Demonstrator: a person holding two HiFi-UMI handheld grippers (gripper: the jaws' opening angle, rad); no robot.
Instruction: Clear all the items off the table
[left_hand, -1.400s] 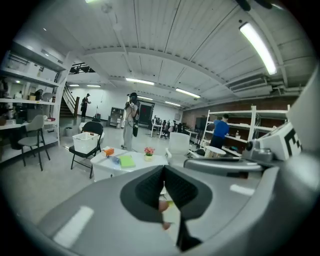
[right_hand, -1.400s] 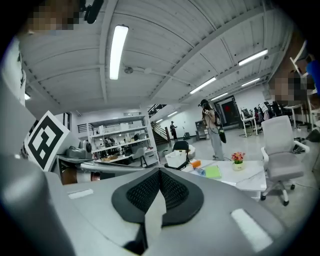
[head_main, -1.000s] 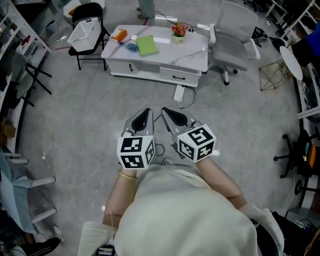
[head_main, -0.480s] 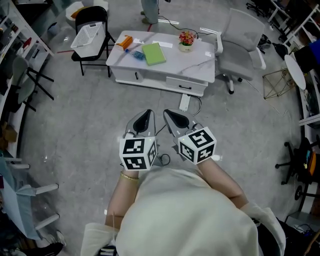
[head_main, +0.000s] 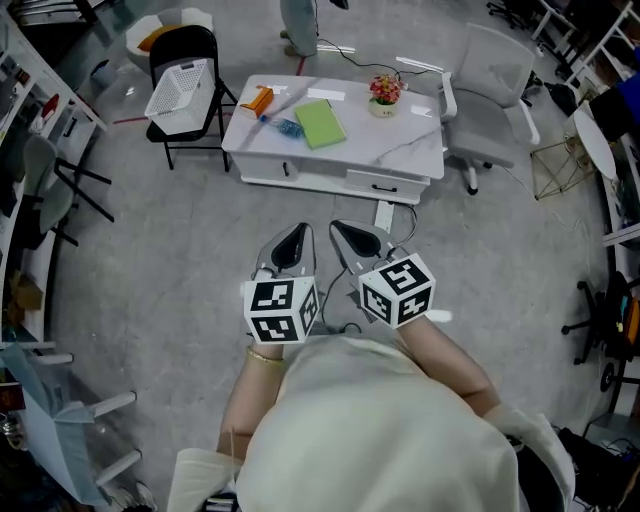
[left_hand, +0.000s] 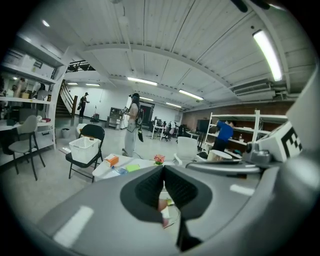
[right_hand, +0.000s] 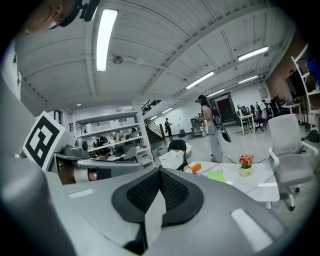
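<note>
Table (head_main: 400, 150) nearer than before, left tongs (head_main: 297, 236), right tongs (head_main: 347, 234) closed, empty, bystander (head_main: 298, 25) cropped

The standing person (head_main: 297, 20) behind your low white marble-look table (head_main: 400, 150) is cut off by your head view's top edge. The small blue thing (head_main: 287, 127) on that table is too small to identify.
</note>
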